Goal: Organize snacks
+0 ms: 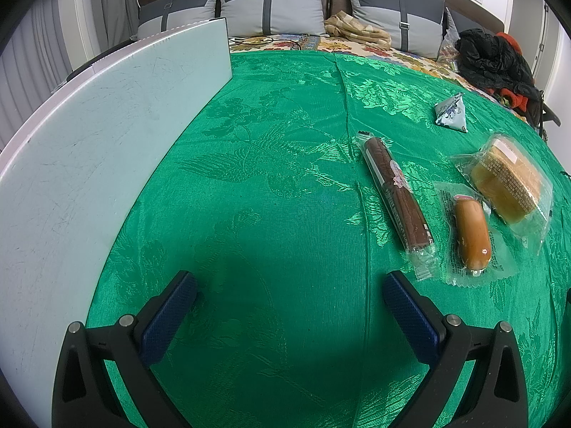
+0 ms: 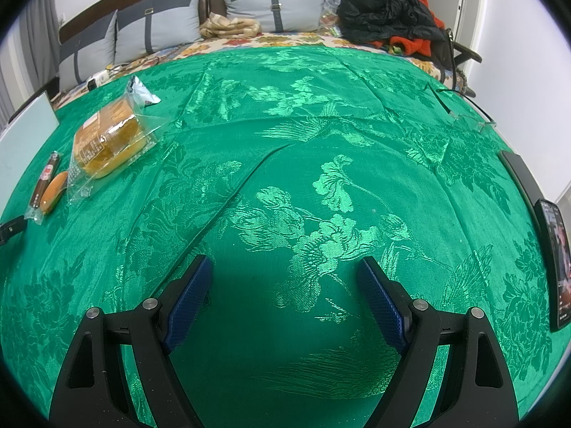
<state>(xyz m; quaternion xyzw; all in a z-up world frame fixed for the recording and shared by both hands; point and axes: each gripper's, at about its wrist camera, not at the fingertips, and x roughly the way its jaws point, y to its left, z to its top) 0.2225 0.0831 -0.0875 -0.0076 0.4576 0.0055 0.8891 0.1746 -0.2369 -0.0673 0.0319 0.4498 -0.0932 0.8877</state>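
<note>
Several wrapped snacks lie on the green brocade cloth (image 1: 271,185). A long brown roll (image 1: 394,192), a sausage in a clear pack (image 1: 471,235), a wrapped cake (image 1: 506,183) and a small blue-white triangular packet (image 1: 452,113) sit to the right in the left wrist view. My left gripper (image 1: 291,290) is open over bare cloth, left of the roll. In the right wrist view the cake (image 2: 107,139), the sausage (image 2: 53,190), the roll (image 2: 44,182) and the packet (image 2: 141,92) lie far left. My right gripper (image 2: 285,278) is open over bare cloth (image 2: 321,142).
A white board (image 1: 107,142) lies along the left side, its corner (image 2: 32,117) showing in the right wrist view. A phone (image 2: 555,264) rests at the right edge. Grey pillows (image 1: 271,7), a folded blanket (image 1: 357,30) and dark clothes (image 2: 389,10) lie at the back.
</note>
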